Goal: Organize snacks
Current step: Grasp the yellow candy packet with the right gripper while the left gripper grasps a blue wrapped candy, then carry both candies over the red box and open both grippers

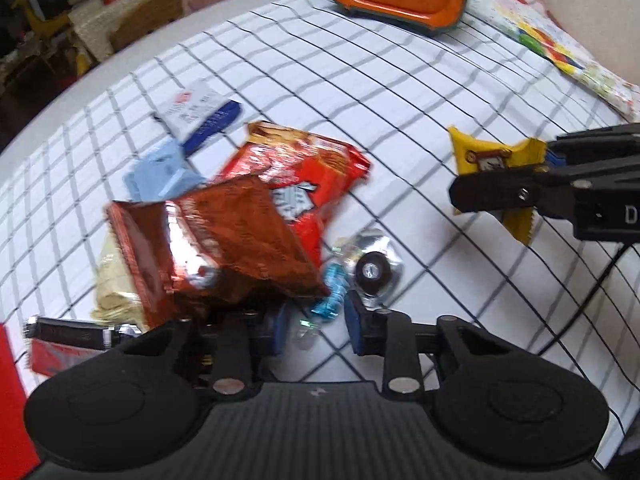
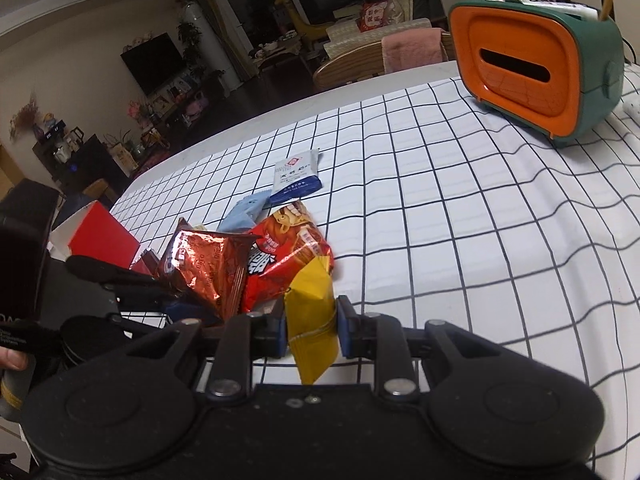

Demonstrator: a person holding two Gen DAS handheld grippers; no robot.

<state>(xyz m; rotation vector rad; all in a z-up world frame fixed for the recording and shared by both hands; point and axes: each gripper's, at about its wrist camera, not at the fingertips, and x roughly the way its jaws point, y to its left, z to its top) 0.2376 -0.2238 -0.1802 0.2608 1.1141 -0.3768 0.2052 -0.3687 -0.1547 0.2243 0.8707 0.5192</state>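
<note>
Beside the snack pile [image 2: 256, 256], the red box's [image 2: 102, 236] contents stay hidden.

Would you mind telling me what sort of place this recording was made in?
Most likely a home, at a dining table beside the living room: a checked tablecloth on the table, a wall-mounted television with potted plants nearby, and an orange tissue box on the table.

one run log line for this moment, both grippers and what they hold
left gripper: closing, brown foil packet at its left pad | right gripper: shut on yellow packet | snack pile on checked cloth
</note>
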